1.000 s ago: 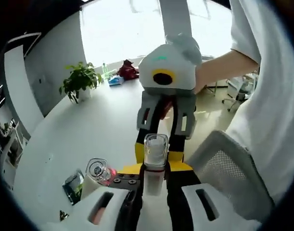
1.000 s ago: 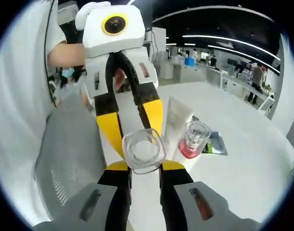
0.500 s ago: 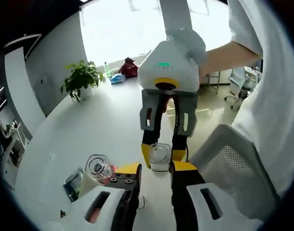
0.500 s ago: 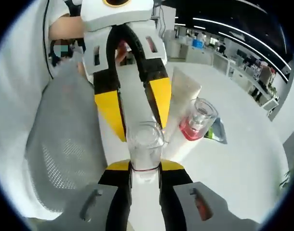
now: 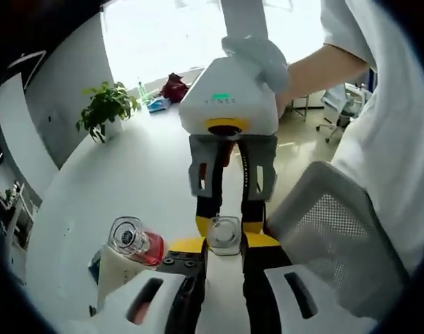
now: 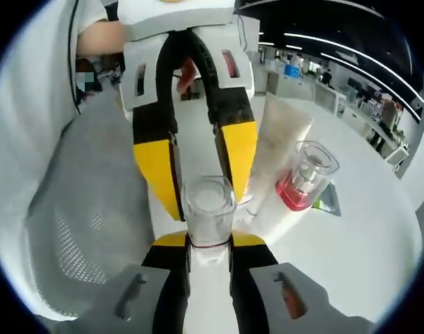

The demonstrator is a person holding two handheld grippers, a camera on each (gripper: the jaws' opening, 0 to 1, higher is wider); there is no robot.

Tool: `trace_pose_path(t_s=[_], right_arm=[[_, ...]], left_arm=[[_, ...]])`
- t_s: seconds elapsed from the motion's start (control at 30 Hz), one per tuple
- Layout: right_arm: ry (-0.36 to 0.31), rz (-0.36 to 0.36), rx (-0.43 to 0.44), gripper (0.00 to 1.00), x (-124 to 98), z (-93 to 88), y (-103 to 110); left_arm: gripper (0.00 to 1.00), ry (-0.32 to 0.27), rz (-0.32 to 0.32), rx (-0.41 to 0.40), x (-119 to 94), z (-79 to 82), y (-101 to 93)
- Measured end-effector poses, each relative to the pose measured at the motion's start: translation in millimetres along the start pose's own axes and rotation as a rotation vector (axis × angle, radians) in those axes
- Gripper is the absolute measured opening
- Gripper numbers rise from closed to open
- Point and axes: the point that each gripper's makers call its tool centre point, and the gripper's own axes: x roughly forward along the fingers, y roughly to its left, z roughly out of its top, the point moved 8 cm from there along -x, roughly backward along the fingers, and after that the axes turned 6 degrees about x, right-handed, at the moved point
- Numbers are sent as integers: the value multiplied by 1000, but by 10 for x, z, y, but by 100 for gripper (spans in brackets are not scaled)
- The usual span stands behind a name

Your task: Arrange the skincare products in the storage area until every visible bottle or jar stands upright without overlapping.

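White bench [image 5: 121,181] spans behind both hand-held grippers; mesh chair back [image 6: 80,229] sits beside them. Right hand-held gripper [image 6: 209,240]: jaws clamped on the clear-capped bottle [image 6: 208,209], cap pointing away from the camera. Left hand-held gripper [image 5: 224,249]: jaws apart, standing either side of the same bottle [image 5: 224,233]; contact cannot be told. White tube [image 6: 278,163] and red-based clear-capped bottle [image 6: 304,181] stand close together, just beyond and to one side of the grippers.
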Motion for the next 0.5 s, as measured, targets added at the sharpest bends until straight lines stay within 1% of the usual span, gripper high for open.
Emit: trace_pose_path(t_s=[0.1, 0.37, 0.5], right_arm=[[-4, 5, 8, 20, 42, -20, -10], [4, -7, 5, 20, 163, -60, -93], [-3, -4, 10, 20, 221, -105, -137]], left_arm=[[24, 21, -2, 2, 25, -17, 0], [24, 72, 12, -22, 88, -127, 65], [24, 96, 21, -32, 135, -170, 83]])
